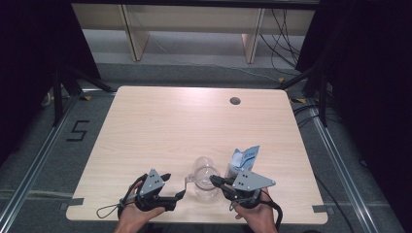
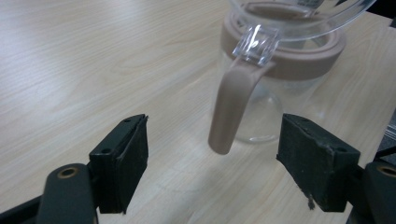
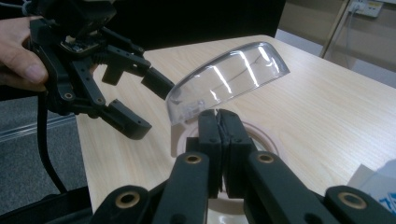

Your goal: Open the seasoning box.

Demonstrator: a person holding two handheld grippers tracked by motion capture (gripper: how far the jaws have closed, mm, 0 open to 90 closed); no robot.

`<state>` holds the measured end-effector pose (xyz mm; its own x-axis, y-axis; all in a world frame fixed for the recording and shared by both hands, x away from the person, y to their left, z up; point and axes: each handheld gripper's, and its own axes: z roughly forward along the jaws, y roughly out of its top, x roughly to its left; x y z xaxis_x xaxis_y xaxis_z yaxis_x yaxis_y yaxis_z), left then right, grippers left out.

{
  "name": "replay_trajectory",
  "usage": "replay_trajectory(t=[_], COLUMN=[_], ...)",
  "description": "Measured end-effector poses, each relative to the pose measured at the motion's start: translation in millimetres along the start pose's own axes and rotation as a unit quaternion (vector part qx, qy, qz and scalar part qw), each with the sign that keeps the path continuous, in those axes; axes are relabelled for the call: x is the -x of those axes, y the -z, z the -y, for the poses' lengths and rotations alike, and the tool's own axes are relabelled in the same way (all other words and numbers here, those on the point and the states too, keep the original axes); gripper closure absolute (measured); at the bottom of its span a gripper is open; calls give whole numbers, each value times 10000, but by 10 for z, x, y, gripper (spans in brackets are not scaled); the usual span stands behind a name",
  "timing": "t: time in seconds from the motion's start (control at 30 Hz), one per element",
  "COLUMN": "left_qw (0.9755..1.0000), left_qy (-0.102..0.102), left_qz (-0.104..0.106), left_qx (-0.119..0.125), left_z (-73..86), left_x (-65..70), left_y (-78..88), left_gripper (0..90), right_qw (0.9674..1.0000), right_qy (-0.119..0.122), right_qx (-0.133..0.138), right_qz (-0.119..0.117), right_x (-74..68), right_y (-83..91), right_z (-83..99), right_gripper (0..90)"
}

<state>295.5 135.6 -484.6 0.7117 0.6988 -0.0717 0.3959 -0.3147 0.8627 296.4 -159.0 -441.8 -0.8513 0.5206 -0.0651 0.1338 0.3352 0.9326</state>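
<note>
Clear glass jug [image 1: 204, 177] stands near the table's [image 1: 145, 126] front edge. Left gripper [image 1: 180, 193], jaws spread, sits just before its tan handle [image 2: 232, 105], apart. Right gripper [image 1: 214, 180] is clenched on the jug's rim. Beyond the jug lies a blue-white packet [image 1: 244, 158].

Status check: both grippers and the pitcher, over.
Left gripper open, handle between jaws, untouched. Right gripper shut at pitcher rim, clear lid flipped up. Blue-white packet stands close behind.
</note>
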Motion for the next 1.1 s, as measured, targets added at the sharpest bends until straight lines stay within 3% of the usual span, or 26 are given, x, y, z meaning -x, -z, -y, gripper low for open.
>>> replay_trajectory(t=[0.17,0.2,0.23,0.27,0.4,0.47,0.53,0.7,0.83,0.9,0.97,1.1], left_qw=[10000,10000,10000,10000,10000,9999,9999,9998,9999,9998,9999,9998], left_qy=[-32,-23,-22,19,0,85,72,185,65,205,92,208], left_qz=[-20,-24,-19,-60,-35,-48,-63,-67,-31,-40,-44,-51], left_qx=[-42,-41,-46,-71,-66,-36,-49,-20,-73,-57,-68,-29], left_z=[44,50,55,64,80,90,95,114,120,129,128,142], left_x=[-23,-22,-24,-19,-27,-16,-23,-23,-26,-10,-22,-20], left_y=[32,32,30,24,8,6,9,-3,-12,-28,-31,-35], left_gripper=[234,234,234,234,234,234,234,234,234,234,234,233], right_qw=[9999,9999,9999,9997,9998,9997,9998,9994,9990,9992,9991,9992], right_qy=[-27,129,129,21,38,71,45,106,130,176,146,165], right_qx=[15,82,82,69,58,72,98,82,98,59,54,83], right_qz=[-131,-68,-68,-216,-171,-244,-157,-319,-405,-361,-407,-367], right_x=[-36,-32,-32,-54,-83,-86,-103,-122,-156,-161,-166,-142], right_y=[-38,-58,-58,-73,-88,-99,-112,-160,-207,-211,-216,-160], right_z=[-37,-53,-53,-68,-104,-111,-120,-149,-160,-163,-160,-143], right_gripper=[888,887,887,887,886,886,886,884,883,881,879,867])
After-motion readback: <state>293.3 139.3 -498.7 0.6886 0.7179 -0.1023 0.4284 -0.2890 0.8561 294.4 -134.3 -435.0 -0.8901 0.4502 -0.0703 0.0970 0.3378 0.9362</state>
